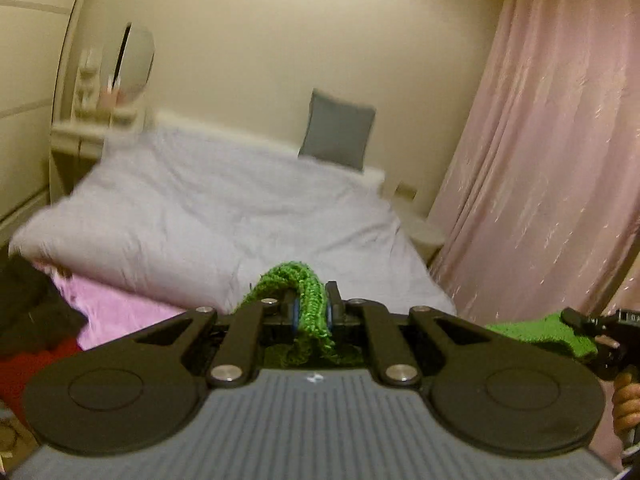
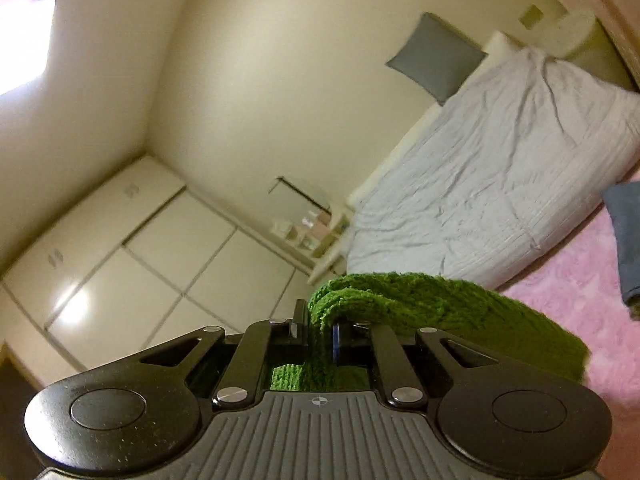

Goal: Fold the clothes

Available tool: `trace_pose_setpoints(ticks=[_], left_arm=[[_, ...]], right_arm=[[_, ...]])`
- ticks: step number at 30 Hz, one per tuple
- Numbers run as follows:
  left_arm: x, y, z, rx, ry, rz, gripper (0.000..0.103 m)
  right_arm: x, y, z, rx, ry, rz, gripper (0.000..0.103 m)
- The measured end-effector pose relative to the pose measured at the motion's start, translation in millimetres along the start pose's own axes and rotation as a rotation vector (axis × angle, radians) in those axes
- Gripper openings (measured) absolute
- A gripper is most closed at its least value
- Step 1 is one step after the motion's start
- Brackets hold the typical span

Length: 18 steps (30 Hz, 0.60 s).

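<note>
fold not yet made: green knit garment held aloft.
left tongs and right tongs each clamp an edge; folding remains.

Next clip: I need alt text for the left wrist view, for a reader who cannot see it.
The left gripper is shut on a bunched green knitted garment, held above a bed with a pale duvet. A grey cushion leans against the cream wall, a pink curtain hangs alongside, and the right gripper holds the garment's other end.
</note>
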State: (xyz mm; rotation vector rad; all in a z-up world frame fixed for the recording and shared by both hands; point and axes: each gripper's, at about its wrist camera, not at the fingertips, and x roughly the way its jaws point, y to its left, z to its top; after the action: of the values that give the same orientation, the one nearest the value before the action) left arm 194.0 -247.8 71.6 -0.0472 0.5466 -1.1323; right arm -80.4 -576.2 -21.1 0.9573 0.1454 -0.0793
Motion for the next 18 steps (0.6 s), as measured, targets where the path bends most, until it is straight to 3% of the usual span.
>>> trace_pose_setpoints(ticks=[2,4,5,6,8,11,12,14,18], left_arm=[[-23.2,5.1,-18.9,-0.011,0.023,-0.017,0.009],[-44.2,15.0,-51.9,-0.035,0.094,-0.007,0.011],[-53.4,21.4,-75.7,-0.058,0.151,0.013,0.019],[-62.6,27.9,-99.6,-0.08,0.209,0.033,0.027],[-68.0,45.3,-152.8,-0.142,0.364,0.146,0.033],[-73.0,72.5,-234.0,-0.239,0.606,0.335,0.032],[-71.7,81.0,-252.7,-0.263,0.661,0.378,0.032],[-61.0,93.4,-274.6,-0.273,0.721,0.43,0.033],[-30.9,103.8,-297.3,-0.286,0.73,0.438,0.04]], right_arm=[[-11.6,-12.9,-27.4,0.016,0.104,-0.061,0.013],[-25.3,-34.1,-62.5,0.06,0.21,-0.153,0.046],[-32.7,-48.6,-81.3,0.093,0.261,-0.225,0.077],[-40.9,-66.4,-102.4,0.13,0.307,-0.318,0.083],[-51.3,-99.5,-135.7,0.197,0.385,-0.481,0.083],[-57.7,-145.1,-175.6,0.297,0.487,-0.695,0.083],[-55.2,-155.2,-183.6,0.309,0.502,-0.73,0.083],[-46.8,-171.6,-195.5,0.317,0.517,-0.774,0.083],[-49.8,-184.0,-208.7,0.253,0.518,-0.777,0.083]])
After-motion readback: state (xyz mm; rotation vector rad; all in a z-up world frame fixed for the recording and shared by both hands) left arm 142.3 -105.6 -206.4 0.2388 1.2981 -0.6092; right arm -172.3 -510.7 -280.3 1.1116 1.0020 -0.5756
